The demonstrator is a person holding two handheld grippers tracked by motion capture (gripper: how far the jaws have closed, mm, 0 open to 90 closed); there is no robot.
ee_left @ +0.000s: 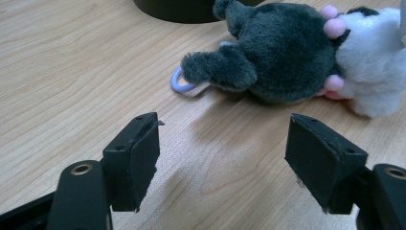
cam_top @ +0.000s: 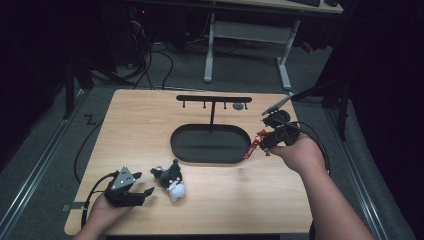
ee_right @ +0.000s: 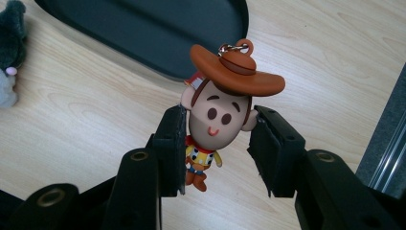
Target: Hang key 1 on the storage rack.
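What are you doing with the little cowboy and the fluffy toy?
A person holds a gripper in each hand at a wooden table. The right gripper pinches a small cowboy figure keychain with a brown hat beside the black oval-based hanger stand. The left gripper is open, pointing at a grey and white plush toy with a lilac loop lying on the table.

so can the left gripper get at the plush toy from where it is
Probably yes: the left gripper is open and empty, the plush toy lies just ahead on bare table, and nothing sits between them.
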